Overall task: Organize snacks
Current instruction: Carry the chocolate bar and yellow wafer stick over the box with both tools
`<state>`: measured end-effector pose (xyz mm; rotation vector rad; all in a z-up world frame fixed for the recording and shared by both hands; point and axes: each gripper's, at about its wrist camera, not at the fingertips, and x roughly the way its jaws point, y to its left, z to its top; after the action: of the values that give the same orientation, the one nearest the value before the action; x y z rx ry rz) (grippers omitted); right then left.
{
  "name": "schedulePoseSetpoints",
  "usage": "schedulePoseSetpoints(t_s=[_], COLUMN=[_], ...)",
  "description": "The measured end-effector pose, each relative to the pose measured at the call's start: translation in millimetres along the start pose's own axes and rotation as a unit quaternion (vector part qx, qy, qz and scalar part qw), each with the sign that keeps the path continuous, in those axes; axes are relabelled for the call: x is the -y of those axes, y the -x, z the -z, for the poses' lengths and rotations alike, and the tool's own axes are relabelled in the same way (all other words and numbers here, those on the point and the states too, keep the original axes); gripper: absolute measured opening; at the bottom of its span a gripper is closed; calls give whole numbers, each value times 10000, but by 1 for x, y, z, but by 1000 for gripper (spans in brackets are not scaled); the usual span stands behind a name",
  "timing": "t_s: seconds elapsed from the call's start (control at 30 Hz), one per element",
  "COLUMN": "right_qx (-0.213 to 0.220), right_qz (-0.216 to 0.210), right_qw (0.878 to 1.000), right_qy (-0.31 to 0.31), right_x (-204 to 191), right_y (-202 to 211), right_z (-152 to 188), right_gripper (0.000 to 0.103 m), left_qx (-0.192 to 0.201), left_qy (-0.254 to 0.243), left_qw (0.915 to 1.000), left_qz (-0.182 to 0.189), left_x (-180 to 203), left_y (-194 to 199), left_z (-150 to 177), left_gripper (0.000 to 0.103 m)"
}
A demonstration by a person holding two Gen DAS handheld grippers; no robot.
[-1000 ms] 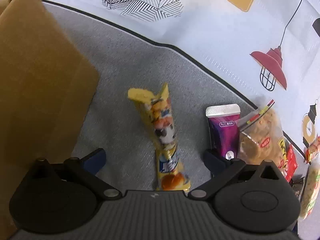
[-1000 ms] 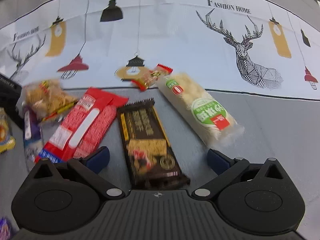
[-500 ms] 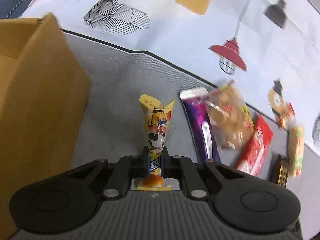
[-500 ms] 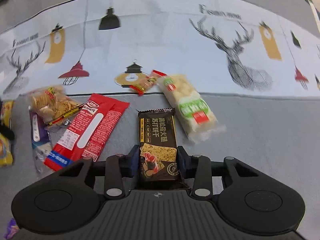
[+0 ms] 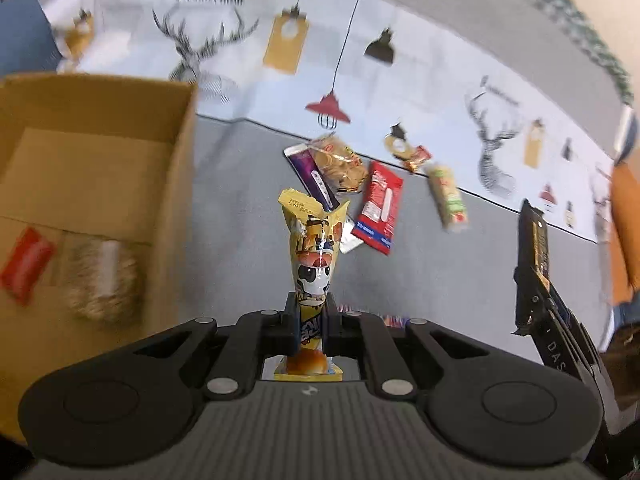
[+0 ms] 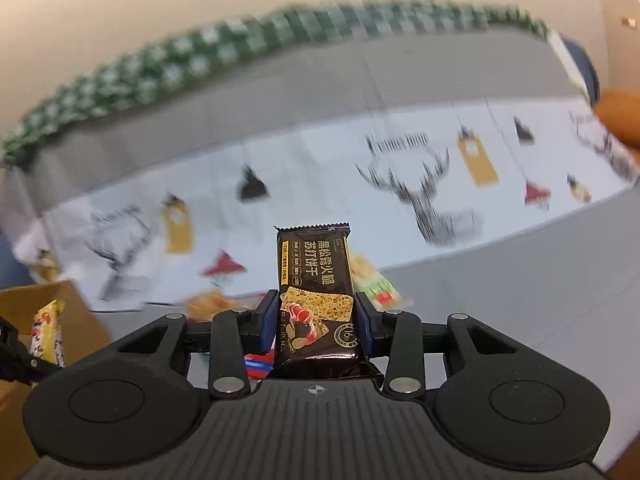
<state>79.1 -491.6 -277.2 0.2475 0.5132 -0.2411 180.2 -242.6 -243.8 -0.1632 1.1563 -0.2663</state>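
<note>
Only our left gripper [image 5: 311, 326], clamping the yellow snack [image 5: 314, 264], sees inside the box [image 5: 176, 152]: red packet [image 5: 25, 264], pale packet [image 5: 102, 280]; right gripper [image 6: 316, 322] clamps the dark cracker pack [image 6: 316, 292].

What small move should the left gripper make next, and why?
Probably carry it left over the open cardboard box and release. The left gripper is shut on the yellow snack pack, lifted clear of the table, and the box beside it already holds two snacks.
</note>
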Motion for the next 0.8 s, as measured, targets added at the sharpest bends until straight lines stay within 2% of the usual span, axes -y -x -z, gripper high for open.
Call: schedulePoseSetpoints(t_s=[0.17, 0.4, 0.5, 0.6, 0.8], right_qx=[125, -182, -314, -332, -29], right_qz=[-616, -1393, -1649, -1877, -2039], right_qw=[9980, 9893, 9844, 9774, 9691], right_qy=[91, 403, 527, 910, 1391], right_x=[-41, -106, -135, -163, -195], right_y=[85, 180, 209, 232, 267], right_z=[6, 37, 51, 62, 61], right_gripper=[41, 41, 41, 41, 41], left_qx=[477, 771, 929, 1096, 1489], left_qy=[-303, -297, -197, -77, 48], left_qw=[9981, 9955, 9942, 9928, 9879], left_qz=[-234, -464, -498, -473, -437], left_x=[-30, -87, -108, -124, -143], left_y=[68, 143, 165, 182, 211], left_z=[45, 121, 149, 169, 192], left_gripper=[10, 10, 10, 10, 10])
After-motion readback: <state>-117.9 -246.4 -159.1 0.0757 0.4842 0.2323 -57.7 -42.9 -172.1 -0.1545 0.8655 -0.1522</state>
